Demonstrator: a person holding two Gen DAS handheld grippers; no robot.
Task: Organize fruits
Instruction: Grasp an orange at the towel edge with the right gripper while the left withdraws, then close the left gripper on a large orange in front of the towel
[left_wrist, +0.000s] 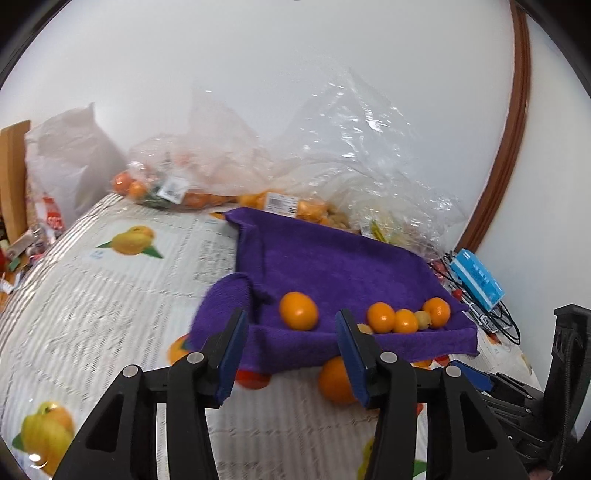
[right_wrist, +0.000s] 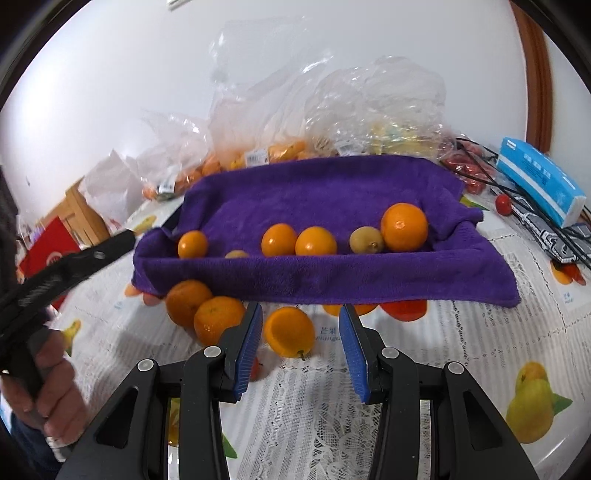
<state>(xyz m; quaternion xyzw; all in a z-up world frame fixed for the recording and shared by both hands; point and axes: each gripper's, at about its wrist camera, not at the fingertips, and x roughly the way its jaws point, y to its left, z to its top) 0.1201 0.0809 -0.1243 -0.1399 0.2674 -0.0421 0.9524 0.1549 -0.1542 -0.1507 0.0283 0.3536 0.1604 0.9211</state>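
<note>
Round orange fruits are split between two places: several sit in a row inside the purple terry-cloth towel (right_wrist: 332, 206) draped over what I take to be a tray, and three more lie loose on the white lace tablecloth (right_wrist: 461, 332) just in front of its near edge. My right gripper (right_wrist: 301, 339) stands with its blue-padded jaws apart and nothing between them, pointed at the nearest loose orange (right_wrist: 290, 330), the one with its stem facing me. That fruit sits slightly toward the left finger, so I would nudge left to centre it before closing, and I judge a low approach best so the pads meet its widest part, not its upper curve. The neighbouring orange (right_wrist: 218, 317) is just beside my left pad, so I should come straight in to avoid knocking it into a roll. My left gripper (left_wrist: 291, 354) is also open and empty, hovering over the towel's front lip with a loose orange (left_wrist: 336, 380) just beside its right finger. A gentle squeeze should be enough; the skin looks smooth and could slip. I would then lift clear of the towel's raised fold and set the fruit down in the gap between the left orange (right_wrist: 192, 243) and the middle pair.
</note>
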